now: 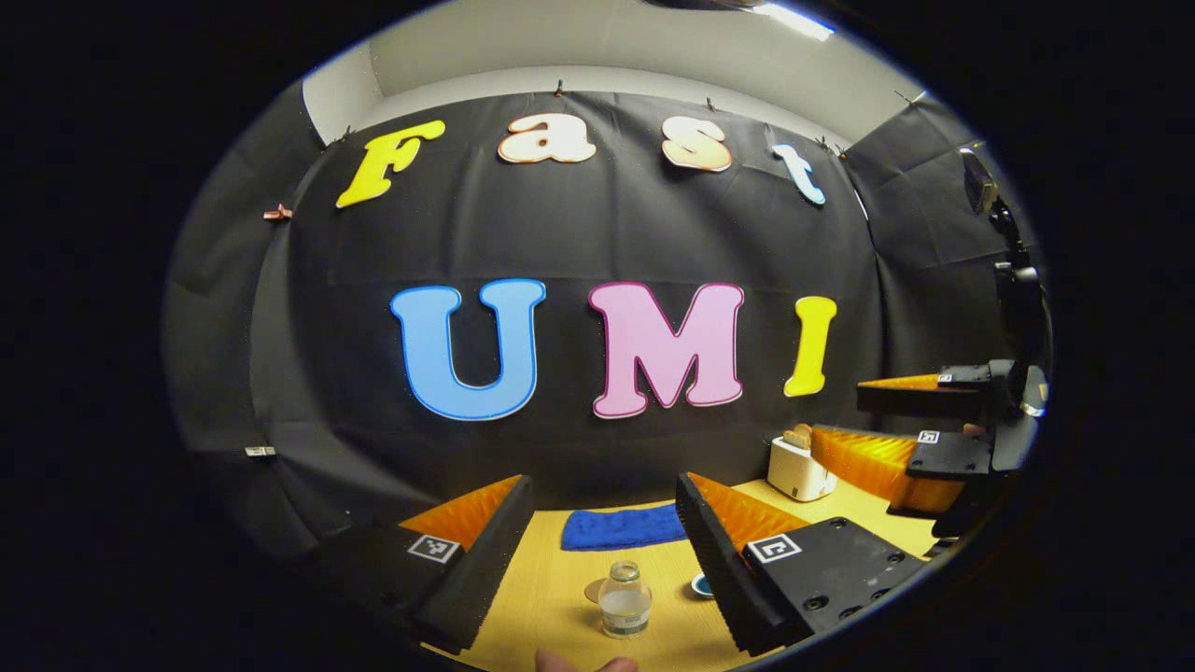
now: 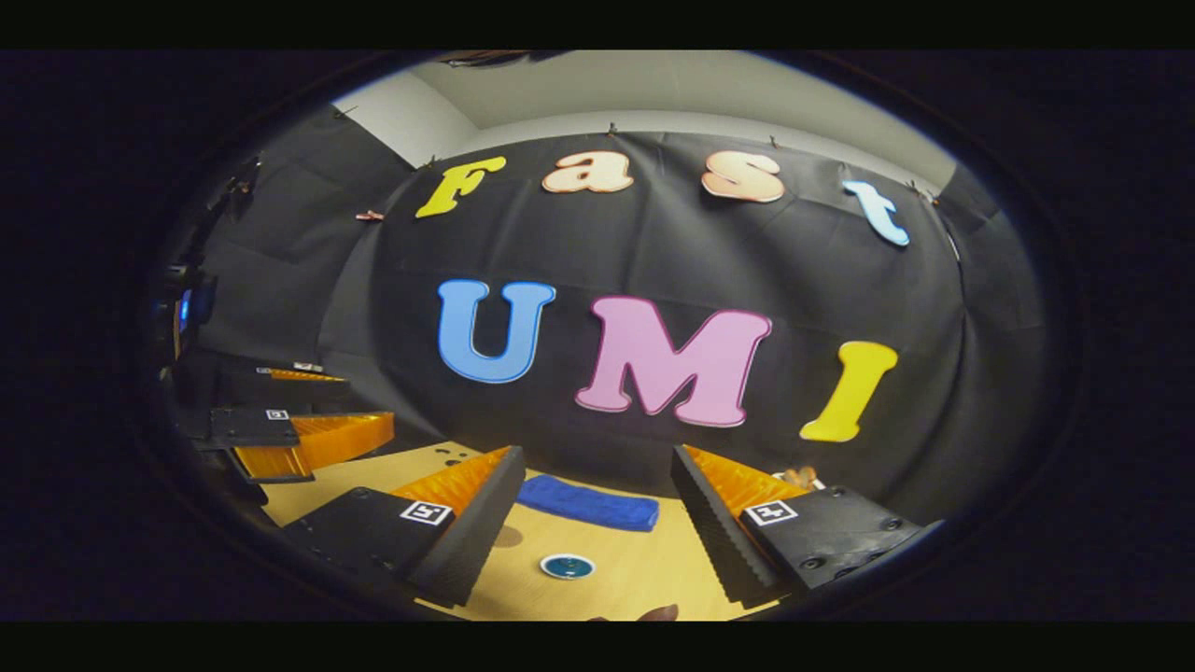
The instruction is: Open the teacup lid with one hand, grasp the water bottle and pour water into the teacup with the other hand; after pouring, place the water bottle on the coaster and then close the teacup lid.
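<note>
left gripper: we've got it wide open, holding nothing
right gripper: wide open too, nothing held
water bottle: upright near the bench's front edge

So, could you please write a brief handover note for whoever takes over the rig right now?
Left gripper: open, empty, raised above the table.
Right gripper: open, empty, also raised above the table.
Water bottle: upright on the table between the left gripper's fingers in its view, untouched.
Coaster: round and blue, flat on the table ahead of the right gripper, nothing on it.
Teacup: I cannot pick it out from here.
Also there: a folded blue cloth at the back and a white toaster.
Done: nothing, as far as I can tell.
Left: open the lid, pour, set the bottle on the coaster, close the lid.
</note>
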### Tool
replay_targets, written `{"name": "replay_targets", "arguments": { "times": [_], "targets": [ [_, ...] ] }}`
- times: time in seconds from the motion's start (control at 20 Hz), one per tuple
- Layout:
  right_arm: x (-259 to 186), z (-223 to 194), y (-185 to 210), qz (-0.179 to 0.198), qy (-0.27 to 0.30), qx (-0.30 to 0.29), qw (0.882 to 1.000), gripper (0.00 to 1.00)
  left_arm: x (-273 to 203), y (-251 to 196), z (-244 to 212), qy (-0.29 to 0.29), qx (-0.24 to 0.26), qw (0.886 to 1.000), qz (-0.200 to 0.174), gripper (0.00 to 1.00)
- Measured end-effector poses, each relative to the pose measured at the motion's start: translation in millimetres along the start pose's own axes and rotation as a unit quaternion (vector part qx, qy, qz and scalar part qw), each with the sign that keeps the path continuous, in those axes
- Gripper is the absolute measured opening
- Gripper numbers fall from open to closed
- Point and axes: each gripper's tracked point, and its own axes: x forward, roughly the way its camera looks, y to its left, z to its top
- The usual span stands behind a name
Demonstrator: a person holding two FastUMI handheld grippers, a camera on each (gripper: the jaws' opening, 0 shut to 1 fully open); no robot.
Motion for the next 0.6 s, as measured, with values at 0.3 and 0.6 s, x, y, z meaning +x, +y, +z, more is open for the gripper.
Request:
{"name": "replay_targets", "arguments": {
  "times": [0.3, 0.6],
  "targets": [
    [32, -116, 2, 0.008, 0.046, 0.016, 0.999, 0.98, 20, -15, -73, 0.007, 0.013, 1.0, 0.0, 0.96],
    [65, -215, 3, 0.015, 0.082, 0.016, 0.996, 0.97, 29, -25, -148, 0.031, 0.004, 1.0, 0.004, 0.94]
  ]
}}
